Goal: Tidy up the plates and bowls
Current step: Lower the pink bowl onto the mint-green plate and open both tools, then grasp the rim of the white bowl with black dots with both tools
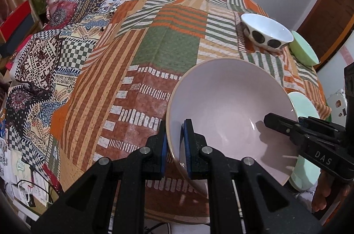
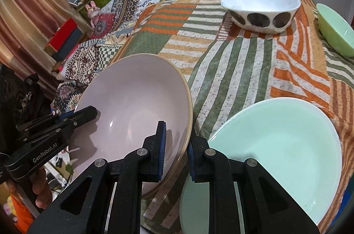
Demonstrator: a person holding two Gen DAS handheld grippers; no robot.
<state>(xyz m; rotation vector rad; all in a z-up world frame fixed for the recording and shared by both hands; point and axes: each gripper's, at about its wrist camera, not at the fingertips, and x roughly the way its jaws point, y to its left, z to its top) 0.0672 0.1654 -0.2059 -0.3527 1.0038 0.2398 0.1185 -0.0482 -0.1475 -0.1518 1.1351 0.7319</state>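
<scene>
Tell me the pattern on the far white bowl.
Large dark dots on white bowl; right wrist view shows it best.

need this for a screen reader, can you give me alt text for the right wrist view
Two black tongs grip opposite rims of a large pink bowl: the right tongs in the foreground, the left tongs from the left edge. A pale green plate sits beside it on a striped patchwork tablecloth, with a white dotted bowl and a green bowl behind.
</scene>
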